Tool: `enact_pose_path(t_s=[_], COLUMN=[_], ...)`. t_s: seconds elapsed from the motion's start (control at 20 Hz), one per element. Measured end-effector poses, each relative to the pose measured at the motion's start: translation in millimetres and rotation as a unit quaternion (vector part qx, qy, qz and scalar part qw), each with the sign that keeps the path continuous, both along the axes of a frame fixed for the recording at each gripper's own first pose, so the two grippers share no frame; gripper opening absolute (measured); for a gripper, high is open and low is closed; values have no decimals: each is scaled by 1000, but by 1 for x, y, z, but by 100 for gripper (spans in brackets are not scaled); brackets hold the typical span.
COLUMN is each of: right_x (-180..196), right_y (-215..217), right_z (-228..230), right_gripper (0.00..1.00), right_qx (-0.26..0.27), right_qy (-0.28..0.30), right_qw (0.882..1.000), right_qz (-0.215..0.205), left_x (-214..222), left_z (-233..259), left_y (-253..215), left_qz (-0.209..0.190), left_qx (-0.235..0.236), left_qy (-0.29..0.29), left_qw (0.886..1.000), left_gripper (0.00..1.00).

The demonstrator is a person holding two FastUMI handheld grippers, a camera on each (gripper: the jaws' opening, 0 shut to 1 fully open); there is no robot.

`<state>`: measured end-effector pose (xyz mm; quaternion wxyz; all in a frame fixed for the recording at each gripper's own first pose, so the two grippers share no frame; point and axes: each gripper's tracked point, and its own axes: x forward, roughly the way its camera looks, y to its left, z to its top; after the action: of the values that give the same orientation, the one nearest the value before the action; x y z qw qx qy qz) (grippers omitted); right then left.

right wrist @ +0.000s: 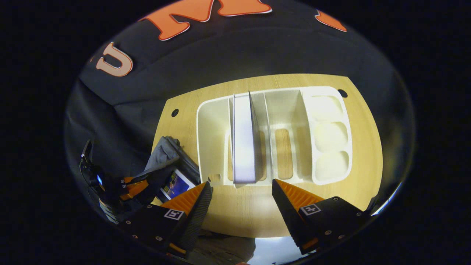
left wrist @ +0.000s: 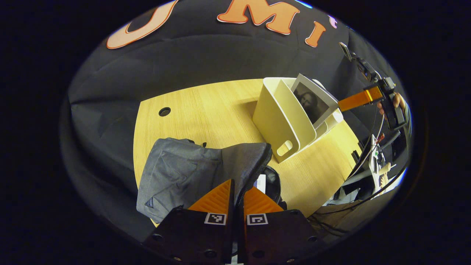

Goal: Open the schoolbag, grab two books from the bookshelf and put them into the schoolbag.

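Right gripper view: right gripper [right wrist: 241, 193] spread wide, book [right wrist: 244, 141] standing upright in bookshelf [right wrist: 209, 121] straight ahead, long axis running away, bottom edge between fingertips. Left gripper [left wrist: 238, 193] pressed together on schoolbag [left wrist: 176, 173] flap edge, zipper held open, first book judged inside.

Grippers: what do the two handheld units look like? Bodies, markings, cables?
Both have dark, blocky bodies with visible screws. The left gripper and right gripper each carry wedge-shaped ribbed fingers and a small square black-and-white tag per finger. In the left gripper view, the far unit has a mast-like mount on top and black cables trailing down; a hand grips it.
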<state>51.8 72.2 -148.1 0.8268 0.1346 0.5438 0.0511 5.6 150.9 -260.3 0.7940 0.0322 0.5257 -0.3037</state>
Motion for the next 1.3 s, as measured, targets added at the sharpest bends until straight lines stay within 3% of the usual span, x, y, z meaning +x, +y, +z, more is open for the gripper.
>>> enact_pose_path(t_s=[0.4,0.55,0.6,0.65,0.7,0.95,1.3], right_x=[66,75,77,79,80,81,54], right_y=[1,3,3,2,2,-17,-32], right_z=[-29,-51,-57,-60,-64,-64,-9], right_gripper=[94,85,69,78,75,41,39], right_qx=[-7,-8,-8,-11,-13,-39,-11], right_qy=[28,52,58,61,63,66,21], right_qw=[998,997,997,997,996,997,999], right_qz=[50,56,56,56,54,25,-41], left_x=[1,0,-2,-2,-2,-5,-10], left_z=[2,2,2,2,2,5,6], left_y=[9,9,10,10,11,10,11], left_qz=[42,59,63,68,72,77,53], left_qx=[44,53,55,58,61,64,39], left_qy=[7,15,17,19,19,20,15], left_qw=[998,997,996,996,995,995,998], left_gripper=[6,6,6,6,6,6,6])
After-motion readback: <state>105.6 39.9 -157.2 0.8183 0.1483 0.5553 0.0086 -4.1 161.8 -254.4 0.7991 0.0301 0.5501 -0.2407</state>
